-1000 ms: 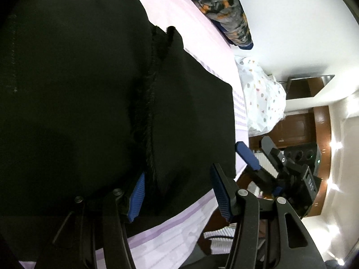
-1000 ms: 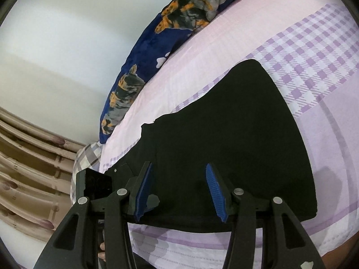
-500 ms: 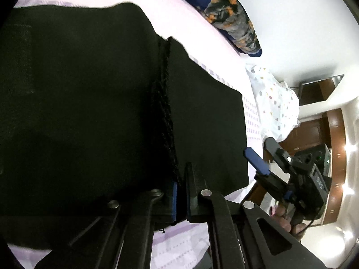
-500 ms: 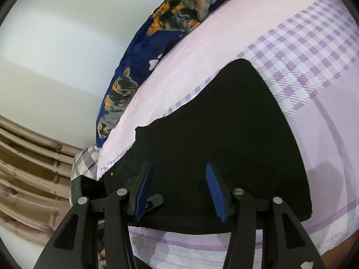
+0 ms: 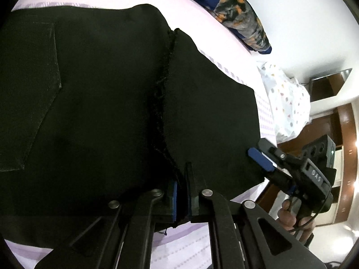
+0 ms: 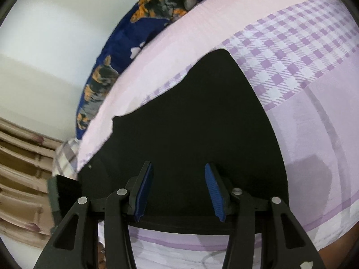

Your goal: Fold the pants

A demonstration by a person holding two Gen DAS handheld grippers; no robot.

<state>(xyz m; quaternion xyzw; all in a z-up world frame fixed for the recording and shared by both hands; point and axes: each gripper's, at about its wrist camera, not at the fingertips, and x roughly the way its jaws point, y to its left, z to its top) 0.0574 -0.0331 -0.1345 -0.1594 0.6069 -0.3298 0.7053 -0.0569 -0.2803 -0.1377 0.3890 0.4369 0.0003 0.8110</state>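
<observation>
Black pants point(image 5: 94, 103) spread flat on the bed point(image 6: 314, 116). Left hand-held gripper point(image 5: 181, 198) clenched on the frayed near edge; right hand-held gripper point(image 6: 177, 192) released over the hem. Soft, limp, light cloth: probably best pinched at edges, both corners.
</observation>
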